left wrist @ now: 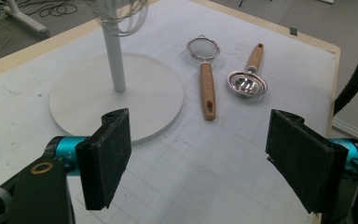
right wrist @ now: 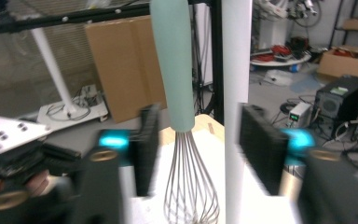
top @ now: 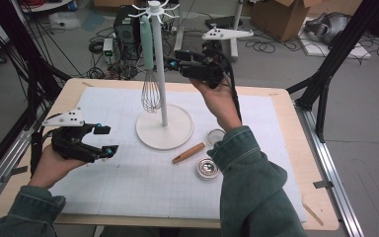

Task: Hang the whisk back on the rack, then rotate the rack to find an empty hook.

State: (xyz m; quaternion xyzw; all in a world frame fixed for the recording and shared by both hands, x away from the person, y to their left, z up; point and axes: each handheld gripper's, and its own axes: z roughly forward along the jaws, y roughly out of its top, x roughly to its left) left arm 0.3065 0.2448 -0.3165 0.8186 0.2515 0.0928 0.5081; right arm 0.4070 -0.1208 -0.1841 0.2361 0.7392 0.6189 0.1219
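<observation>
Denim sleeves enter the high view from its bottom edge, each hand carrying one tool. Left tool [top: 103,140]: held low over the left part of the white gridded mat [top: 128,187] on the bench [top: 296,148], jaws spread wide with nothing between them. Right tool [top: 173,63]: raised beside the upper part of the white stand [top: 164,129], jaws spread apart, its grey three-cornered plate on top.

Whisk [right wrist: 182,140]: hangs from a hook at the top of the stand, just beside the pole. Its handle is smooth, rounded and pale mint green; below it, thin steel wire loops form a balloon-shaped cage. In the right gripper view the whisk sits between the two blurred jaws, with neither jaw touching it.

Small strainer [left wrist: 205,74]: wooden handle, lying on the mat right of the stand's round base. Metal measuring spoon [left wrist: 248,79]: wooden handle, lying just beside the strainer.
</observation>
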